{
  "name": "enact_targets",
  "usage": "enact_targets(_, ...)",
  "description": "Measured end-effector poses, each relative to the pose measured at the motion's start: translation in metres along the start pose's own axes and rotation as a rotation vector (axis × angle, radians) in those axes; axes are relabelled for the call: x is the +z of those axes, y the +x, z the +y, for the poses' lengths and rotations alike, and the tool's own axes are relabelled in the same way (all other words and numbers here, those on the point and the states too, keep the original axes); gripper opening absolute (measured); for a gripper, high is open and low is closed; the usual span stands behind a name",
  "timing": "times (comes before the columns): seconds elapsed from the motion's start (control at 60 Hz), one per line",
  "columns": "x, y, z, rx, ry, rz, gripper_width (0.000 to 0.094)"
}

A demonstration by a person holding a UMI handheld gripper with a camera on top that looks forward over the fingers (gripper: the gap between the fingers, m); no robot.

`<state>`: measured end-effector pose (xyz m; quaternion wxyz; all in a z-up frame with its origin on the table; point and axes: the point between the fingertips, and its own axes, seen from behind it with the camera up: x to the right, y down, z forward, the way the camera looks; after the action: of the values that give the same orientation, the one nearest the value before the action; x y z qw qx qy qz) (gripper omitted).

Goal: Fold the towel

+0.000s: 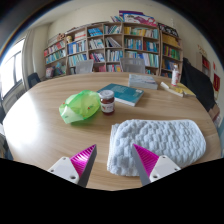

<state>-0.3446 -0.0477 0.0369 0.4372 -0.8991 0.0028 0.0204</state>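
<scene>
A white textured towel [155,140] lies in a folded heap on the round wooden table [40,125]. My gripper [113,160] is open above the table's near side. The right finger [150,160] overlaps the towel's near left edge, and the left finger [78,162] is over bare wood. Nothing is held between the magenta pads.
A green crumpled object [78,105], a small dark jar [107,101] and a teal book [125,93] sit beyond the fingers. More books [143,79] and a bottle [175,76] stand at the far right. Chairs and bookshelves [115,45] stand behind the table.
</scene>
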Motion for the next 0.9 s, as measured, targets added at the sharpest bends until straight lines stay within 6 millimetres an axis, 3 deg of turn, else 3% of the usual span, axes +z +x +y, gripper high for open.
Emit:
enact_targets(0.133, 0.038, 0.008, 0.033, -0.024, -0.122, -0.004, 0.0580)
enact_targets(0.267, 0.040, 0.020, 0.029, -0.129, -0.082, 0.018, 0.0214)
enact_targets(0.283, 0.044, 0.025, 0.028, -0.137, -0.077, 0.034, 0.0062)
enact_targets(0.4, 0.042, 0.024, 0.027, -0.175, -0.058, -0.012, 0.0036)
enact_targets(0.467, 0.035, 0.025, 0.020, -0.114, -0.076, -0.038, 0.0034)
enact_targets(0.55, 0.021, 0.034, -0.008, 0.027, -0.057, -0.062, 0.0034)
enact_targets(0.667, -0.016, 0.059, -0.072, 0.175, 0.037, -0.119, 0.0033)
enact_targets(0.783, -0.049, 0.122, -0.121, 0.194, 0.126, -0.086, 0.0034)
enact_targets(0.9, -0.060, 0.199, -0.128, 0.301, 0.139, -0.024, 0.0035)
